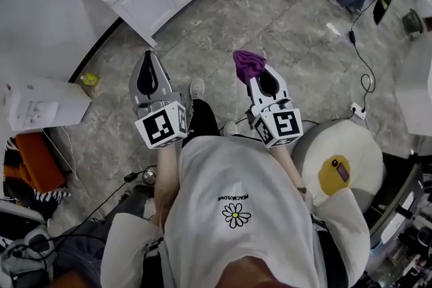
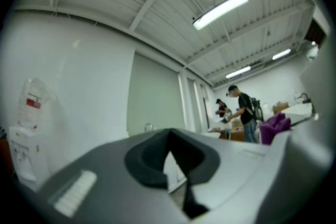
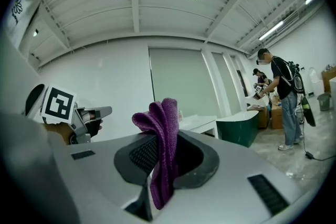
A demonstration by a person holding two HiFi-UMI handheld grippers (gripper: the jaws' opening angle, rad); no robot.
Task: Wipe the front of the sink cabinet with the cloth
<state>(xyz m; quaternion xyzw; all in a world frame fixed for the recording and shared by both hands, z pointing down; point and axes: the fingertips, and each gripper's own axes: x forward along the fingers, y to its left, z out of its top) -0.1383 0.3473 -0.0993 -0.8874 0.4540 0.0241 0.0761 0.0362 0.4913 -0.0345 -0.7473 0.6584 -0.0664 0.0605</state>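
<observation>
Right tongs (image 3: 164,165) are clamped on the purple cloth (image 3: 163,123). It's pinched as a fold between the jaws, with a bunched wad poking out past the tips and a short tail hanging below them. Left tongs (image 2: 176,165) are closed as well, but nothing is caught in them (only a sliver of white cabinet and floor (image 1: 270,23) can be seen through the gap).

Handling-wise, the cloth looks like a knit or microfibre rag, so it can be expected to be soft, light and floppy, with nothing breakable about it. It's best gripped through the middle of the fold, as it is now. Gripped too near an edge, it could probably be dragged out once it's rubbed across a door. The wad left forward of the tips is the bit that should be pressed to the surface, so the hard jaws are kept off the paint.

The sink cabinet (image 1: 154,2) sits ahead and off to the left of both tongs, well apart from them and nearer the left pair. No contact is made yet, and the cloth is held in the air above the floor, just beyond the right tips.
</observation>
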